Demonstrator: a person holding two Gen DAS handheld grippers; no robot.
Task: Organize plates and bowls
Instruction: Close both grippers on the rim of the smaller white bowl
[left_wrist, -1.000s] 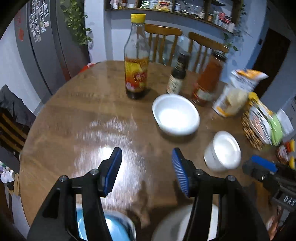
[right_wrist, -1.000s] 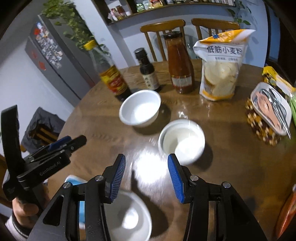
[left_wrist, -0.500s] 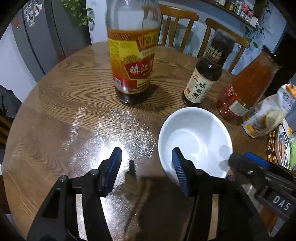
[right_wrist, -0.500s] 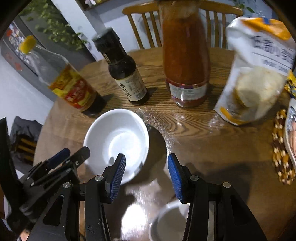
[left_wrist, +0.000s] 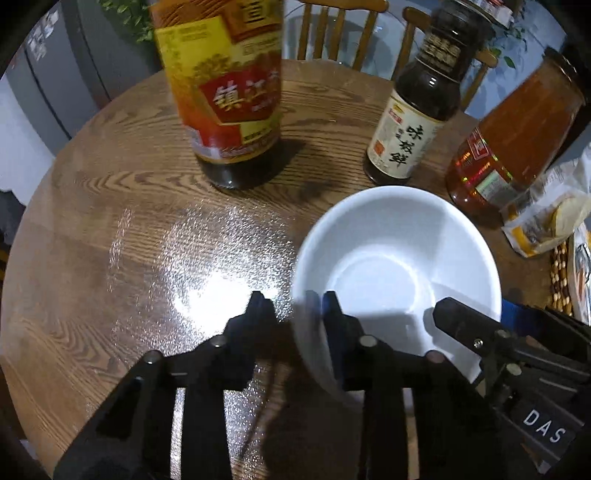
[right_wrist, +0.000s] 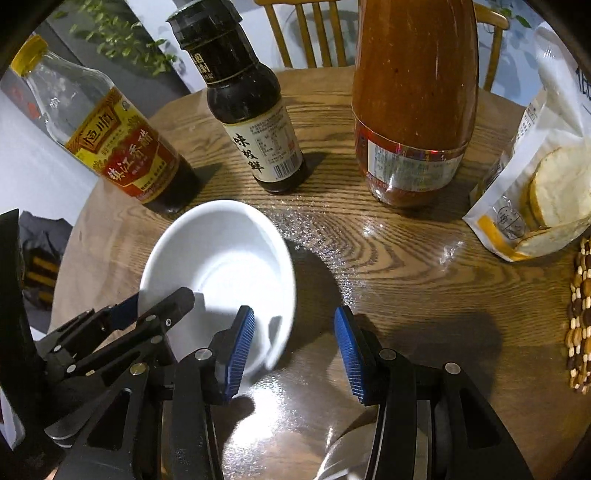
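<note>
Left wrist view: left gripper (left_wrist: 295, 306) jaws just closing astride white bowl (left_wrist: 399, 266) rim; right gripper (right_wrist: 294, 332) jaws half open, empty, over tabletop (right_wrist: 406, 266).

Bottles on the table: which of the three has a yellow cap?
The clear-necked vinegar bottle at the far left, with the red and gold label. The small soy sauce bottle has a black cap, and the tall orange sauce bottle is cut off above.
</note>
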